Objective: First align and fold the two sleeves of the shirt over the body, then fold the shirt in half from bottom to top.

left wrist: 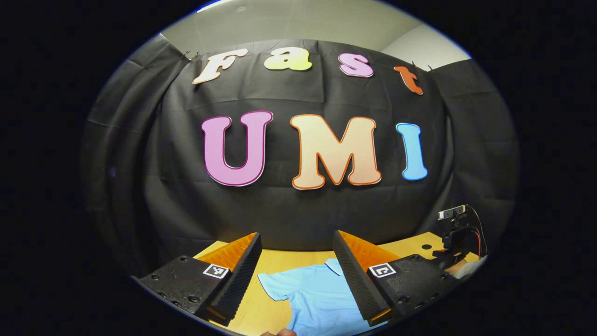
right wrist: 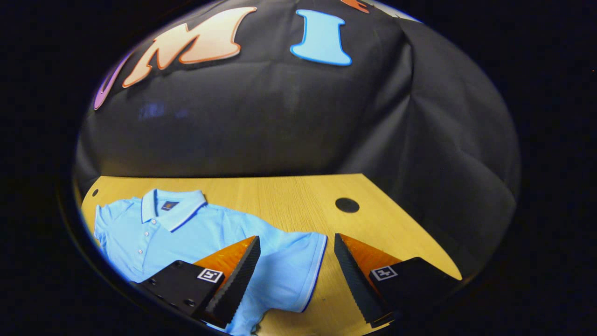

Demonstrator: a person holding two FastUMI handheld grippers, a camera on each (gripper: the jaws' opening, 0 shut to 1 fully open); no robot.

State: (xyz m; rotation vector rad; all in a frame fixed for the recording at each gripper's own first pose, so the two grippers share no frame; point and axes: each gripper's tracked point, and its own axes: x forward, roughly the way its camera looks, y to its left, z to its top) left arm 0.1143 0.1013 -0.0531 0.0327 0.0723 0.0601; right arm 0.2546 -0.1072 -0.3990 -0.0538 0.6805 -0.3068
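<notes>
Lying flat on the wooden table [right wrist: 289, 196], the light blue polo shirt [right wrist: 196, 238] spreads collar-up, sleeves unfolded. The right gripper view takes in its collar, button placket and one sleeve [right wrist: 298, 266], which reaches between the right gripper [right wrist: 295, 242]'s wide-apart, empty fingers. The left gripper view catches the other sleeve [left wrist: 275, 282] below the left gripper [left wrist: 296, 239], also spread and empty, with the other handheld rig [left wrist: 457, 233] far right.
</notes>
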